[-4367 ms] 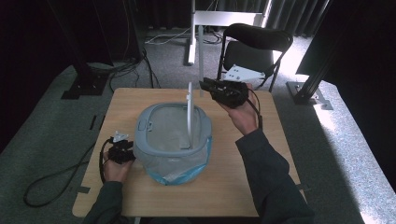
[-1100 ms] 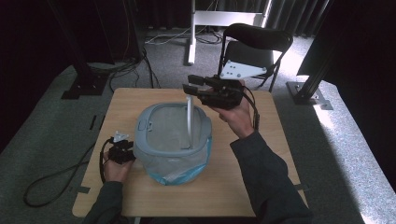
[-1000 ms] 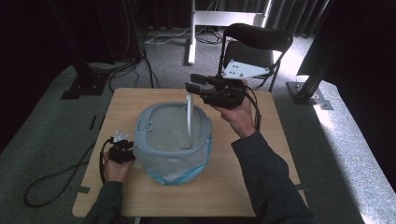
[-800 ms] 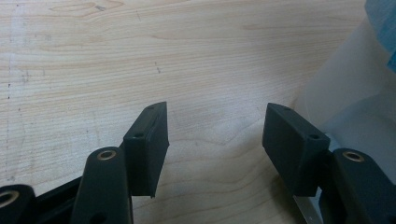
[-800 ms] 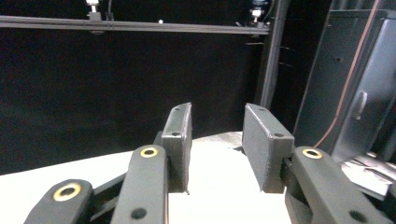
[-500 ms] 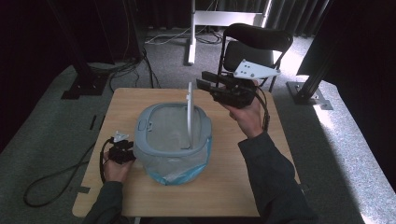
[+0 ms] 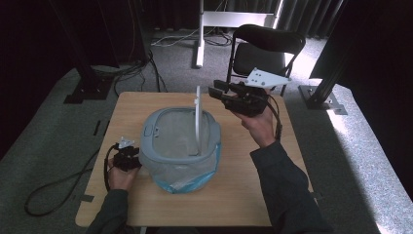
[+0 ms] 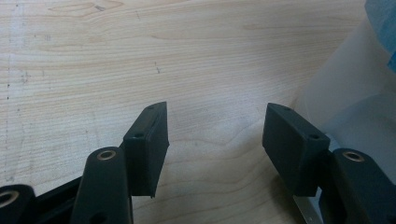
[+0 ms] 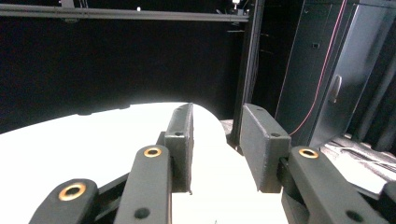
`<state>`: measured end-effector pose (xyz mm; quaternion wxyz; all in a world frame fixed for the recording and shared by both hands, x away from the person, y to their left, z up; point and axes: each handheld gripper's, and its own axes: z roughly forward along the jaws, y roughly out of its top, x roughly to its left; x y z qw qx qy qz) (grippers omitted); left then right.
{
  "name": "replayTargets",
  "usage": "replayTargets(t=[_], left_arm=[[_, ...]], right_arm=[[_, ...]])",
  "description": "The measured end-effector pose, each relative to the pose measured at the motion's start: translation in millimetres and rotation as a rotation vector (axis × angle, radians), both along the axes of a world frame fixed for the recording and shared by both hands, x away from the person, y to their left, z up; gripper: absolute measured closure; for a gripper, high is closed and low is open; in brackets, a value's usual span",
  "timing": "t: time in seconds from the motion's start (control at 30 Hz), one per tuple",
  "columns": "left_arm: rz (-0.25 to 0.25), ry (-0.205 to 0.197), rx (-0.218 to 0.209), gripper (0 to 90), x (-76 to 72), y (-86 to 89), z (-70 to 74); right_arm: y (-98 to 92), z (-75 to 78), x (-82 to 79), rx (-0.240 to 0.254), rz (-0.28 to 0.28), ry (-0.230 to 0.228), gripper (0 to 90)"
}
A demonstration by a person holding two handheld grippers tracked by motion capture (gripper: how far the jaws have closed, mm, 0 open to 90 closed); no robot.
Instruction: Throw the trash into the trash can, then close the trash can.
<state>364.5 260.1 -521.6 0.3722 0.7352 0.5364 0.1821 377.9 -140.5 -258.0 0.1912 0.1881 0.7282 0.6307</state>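
Bin (image 7: pixel 168 146) of grey plastic stands near the middle of the wooden counter (image 7: pixel 253 204), lined with a clear bag (image 7: pixel 187 178) that hangs over the outside of its wall, with a strip of blue at the bag's lower edge. Its lid (image 7: pixel 197 117) stands upright on edge, rising from the rim on the bin's right side. Inside, the bin looks pale and bare apart from the liner; anything small at the bottom cannot be made out.

At the bin's left wall, the left hand-held gripper (image 7: pixel 127 157) rests low on the counter. Seen from the left gripper view, its jaws stand well apart with bare wood between them, and the clear bag (image 8: pixel 355 93) lies just beside the right-hand jaw.

Up beside the top of the lid, the right hand-held gripper (image 7: pixel 219 92) is held in the air, pointing toward it. In the right gripper view, this hand-held gripper (image 9: pixel 215 140) has its jaws partly closed with a narrow gap and nothing clamped, the white lid (image 9: pixel 70 154) spreading below them.
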Motion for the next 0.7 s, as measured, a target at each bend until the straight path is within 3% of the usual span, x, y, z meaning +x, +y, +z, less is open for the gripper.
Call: replayTargets(t=[0.7], left_arm=[[0.0,0.001,-0.001,41.1,0.5,-0.8,-0.6]], right_arm=[[-1.1,-13.6,-0.6,-0.026,0.004,0.021,64.6]])
